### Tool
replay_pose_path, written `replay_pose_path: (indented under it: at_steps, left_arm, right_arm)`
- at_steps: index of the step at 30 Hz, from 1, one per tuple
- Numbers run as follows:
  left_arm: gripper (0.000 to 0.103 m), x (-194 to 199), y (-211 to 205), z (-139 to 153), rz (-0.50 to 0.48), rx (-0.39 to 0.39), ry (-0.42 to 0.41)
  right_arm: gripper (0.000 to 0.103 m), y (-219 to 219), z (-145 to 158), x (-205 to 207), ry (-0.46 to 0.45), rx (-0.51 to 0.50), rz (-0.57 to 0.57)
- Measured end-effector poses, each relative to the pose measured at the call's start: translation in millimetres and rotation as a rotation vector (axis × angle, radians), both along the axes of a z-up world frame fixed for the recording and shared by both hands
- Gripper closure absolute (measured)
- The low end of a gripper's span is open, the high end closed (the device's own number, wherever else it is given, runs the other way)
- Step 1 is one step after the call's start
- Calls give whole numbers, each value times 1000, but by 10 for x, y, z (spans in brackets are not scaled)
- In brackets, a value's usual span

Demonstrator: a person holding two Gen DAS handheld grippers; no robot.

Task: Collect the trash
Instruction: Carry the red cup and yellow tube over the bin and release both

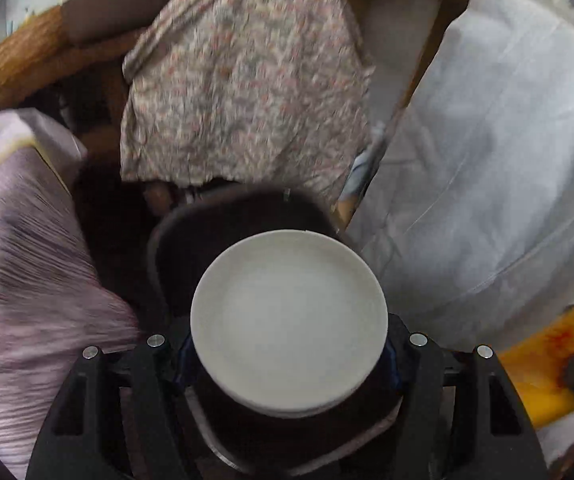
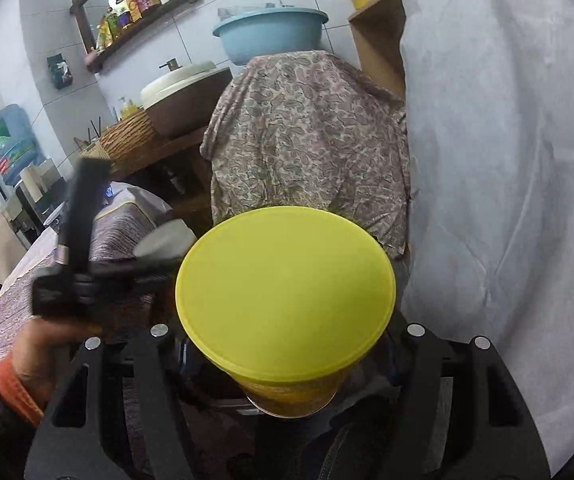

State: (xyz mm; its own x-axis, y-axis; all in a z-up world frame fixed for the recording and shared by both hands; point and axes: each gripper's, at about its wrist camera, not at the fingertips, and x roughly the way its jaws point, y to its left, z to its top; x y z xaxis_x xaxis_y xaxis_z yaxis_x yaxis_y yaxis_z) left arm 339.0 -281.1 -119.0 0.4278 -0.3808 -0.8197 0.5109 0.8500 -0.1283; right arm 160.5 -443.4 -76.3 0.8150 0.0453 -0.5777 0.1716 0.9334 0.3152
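My left tongs [image 1: 289, 356] point steeply downward, their 2 black fingers [image 1: 397, 356] standing apart at a middling width and clamped on the sides of a white-lidded container [image 1: 289, 320] whose top fills the space between them. My right tongs [image 2: 287, 356] tilt down less sharply, set at a similar width, with both fingers [image 2: 395, 354] closed against a yellow-lidded can [image 2: 285, 292]. From the right wrist view, my left hand [image 2: 43, 344] shows at the lower left, wrapped around the handle of the left tongs [image 2: 87, 268], with an orange cuff [image 2: 15, 394] at the wrist. My right hand is out of sight.
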Motion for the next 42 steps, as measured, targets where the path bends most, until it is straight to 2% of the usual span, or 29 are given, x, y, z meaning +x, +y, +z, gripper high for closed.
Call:
replay_pose_path:
  at_steps: [3, 9, 11, 13, 17, 20, 23, 29, 31, 33, 37, 42]
  left_arm:
    - [36, 54, -102, -275, 5, 50, 27]
    - [36, 117, -173, -626, 30, 104, 64]
    - [32, 126, -207, -669, 28, 122, 59]
    - [19, 134, -226, -699, 21, 131, 66]
    - [17, 95, -203, -629, 44, 137, 55]
    - [17, 45, -109, -469, 76, 71, 38]
    - [15, -58, -47, -208, 91, 24, -13]
    - [12, -422, 42, 534, 77, -18, -202]
    - [5, -547, 110, 771, 74, -30, -265]
    - [5, -682, 232, 1035, 71, -49, -328]
    - [5, -756, 433, 1266, 90, -60, -355]
    - [5, -783, 757, 1306, 143, -58, -344]
  right_arm:
    - [37, -40, -68, -3, 12, 7, -5]
    - [37, -118, -158, 3, 28, 24, -20]
    - [37, -133, -179, 11, 31, 28, -22]
    - [37, -136, -206, 18, 35, 30, -21]
    - [37, -124, -237, 26, 40, 33, -20]
    - [36, -118, -245, 44, 42, 34, -18]
    - [37, -86, -253, 88, 46, 27, -7]
    - [36, 78, -321, 298, 53, 24, 49]
    - [36, 165, -362, 411, 60, 23, 70]
    - [36, 253, -394, 525, 67, 15, 91]
    - [37, 422, -482, 793, 86, 4, 130]
    - [37, 694, -690, 1168, 136, -16, 181]
